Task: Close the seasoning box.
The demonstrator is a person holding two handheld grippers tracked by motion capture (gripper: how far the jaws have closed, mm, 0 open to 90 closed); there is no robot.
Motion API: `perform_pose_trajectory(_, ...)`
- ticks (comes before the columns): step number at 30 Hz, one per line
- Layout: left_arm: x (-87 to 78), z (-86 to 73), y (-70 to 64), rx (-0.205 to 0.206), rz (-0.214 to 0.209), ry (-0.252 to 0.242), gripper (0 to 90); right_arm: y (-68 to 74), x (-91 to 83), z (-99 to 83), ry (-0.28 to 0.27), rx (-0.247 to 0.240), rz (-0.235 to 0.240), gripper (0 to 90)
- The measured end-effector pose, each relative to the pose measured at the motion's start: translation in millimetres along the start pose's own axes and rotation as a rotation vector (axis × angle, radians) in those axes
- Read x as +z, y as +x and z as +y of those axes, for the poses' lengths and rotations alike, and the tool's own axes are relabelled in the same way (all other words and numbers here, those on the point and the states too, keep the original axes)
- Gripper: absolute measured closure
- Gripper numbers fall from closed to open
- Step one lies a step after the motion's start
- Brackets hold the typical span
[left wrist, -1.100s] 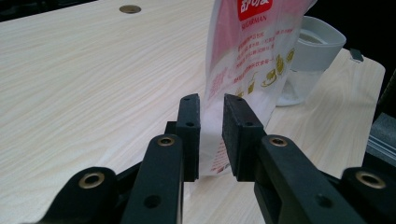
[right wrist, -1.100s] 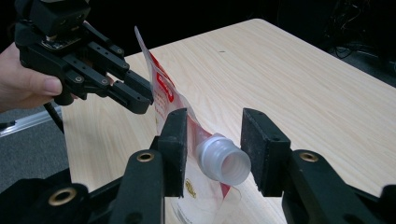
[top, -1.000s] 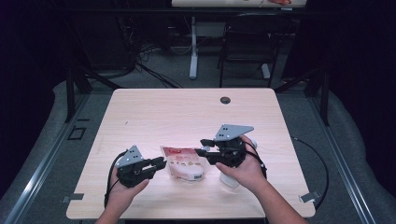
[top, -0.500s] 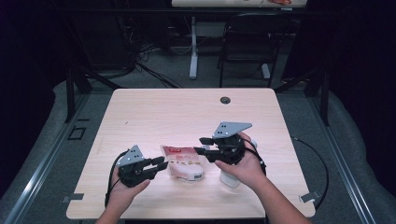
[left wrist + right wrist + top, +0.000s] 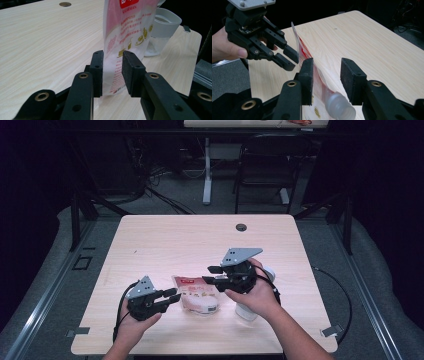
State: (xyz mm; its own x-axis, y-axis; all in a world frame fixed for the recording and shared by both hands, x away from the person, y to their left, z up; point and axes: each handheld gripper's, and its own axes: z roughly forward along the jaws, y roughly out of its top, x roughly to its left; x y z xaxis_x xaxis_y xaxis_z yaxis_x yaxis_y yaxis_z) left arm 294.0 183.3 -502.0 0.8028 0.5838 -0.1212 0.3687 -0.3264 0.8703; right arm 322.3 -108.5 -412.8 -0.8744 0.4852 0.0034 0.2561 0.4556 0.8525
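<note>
Hovering slightly higher than before, the open right tool [image 5: 214,274] straddles the pouch [image 5: 196,294]; the left tool [image 5: 171,296] likewise gapes.

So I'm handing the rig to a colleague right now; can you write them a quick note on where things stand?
Left gripper: jaws either side of the pouch's bottom edge, gap visible, so apparently not clamped.
Right gripper: open, above the pouch near its spout cap, not gripping.
Pouch lies on the table, front centre; a clear jar stands just beyond it, by the right hand.
Done: both grippers positioned at the pouch.
Left: grip it; cap looks unopened.
</note>
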Motion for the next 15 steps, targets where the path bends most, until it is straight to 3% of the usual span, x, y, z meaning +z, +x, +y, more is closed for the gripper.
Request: perform_pose_trajectory(15,-0.1,1.1,-2.5,0.015,-0.006,-0.007,71.8,4.5,4.0,17.2,-0.003,-0.027,0.021,59.7)
